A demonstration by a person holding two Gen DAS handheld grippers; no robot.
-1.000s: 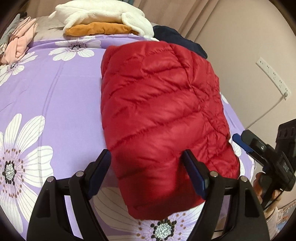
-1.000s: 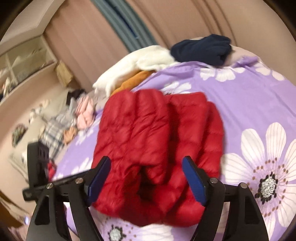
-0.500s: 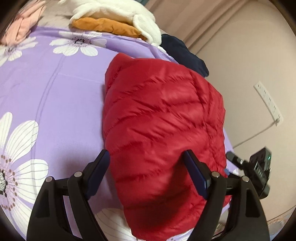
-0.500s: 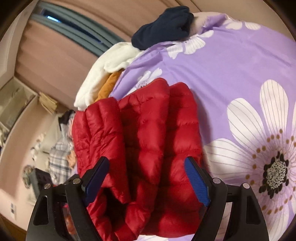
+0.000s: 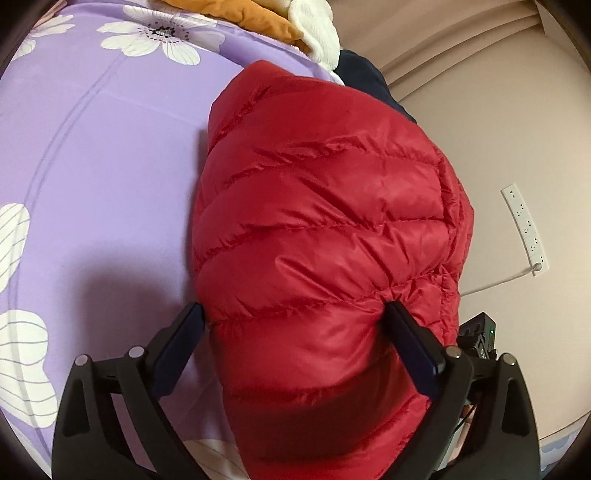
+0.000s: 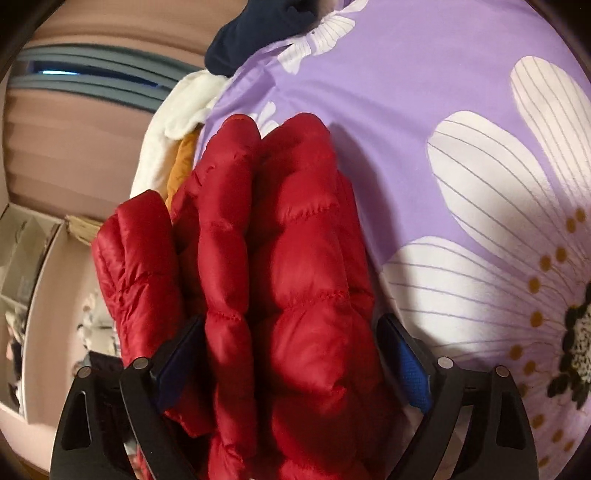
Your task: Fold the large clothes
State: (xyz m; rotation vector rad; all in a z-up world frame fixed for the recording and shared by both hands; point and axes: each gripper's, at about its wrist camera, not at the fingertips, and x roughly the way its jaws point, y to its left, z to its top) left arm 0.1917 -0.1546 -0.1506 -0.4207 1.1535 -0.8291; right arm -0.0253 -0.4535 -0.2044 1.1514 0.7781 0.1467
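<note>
a: what's the biggest thing under the tools?

b: the bed (image 5: 96, 155), in a smooth lilac cover printed with big white striped daisies. it spreads out left of the left tool (image 5: 295, 325) and right of the right tool (image 6: 291, 336).

a: and the garment?

b: a red puffer jacket (image 5: 325, 229), shiny, quilted in plump ridges, folded into a thick bundle. it lies on the bed straight ahead of both tools and bulges up between each pair of fingers.

a: are they gripping it?

b: both tools' jaws are opening, spread wide. on the left tool the right finger (image 5: 413, 347) dents the fabric; the left finger sits just beside the edge. on the right tool the jacket (image 6: 295, 280) fills the gap. i cannot tell whether the pads press on it.

a: anything beyond it?

b: past the jacket's far end, a fluffy white garment (image 5: 317, 26) over a mustard-orange one (image 5: 258, 18), with a navy garment (image 6: 258, 26) next to them. right of the left tool, a white power strip (image 5: 524, 229) on the beige wall.
</note>
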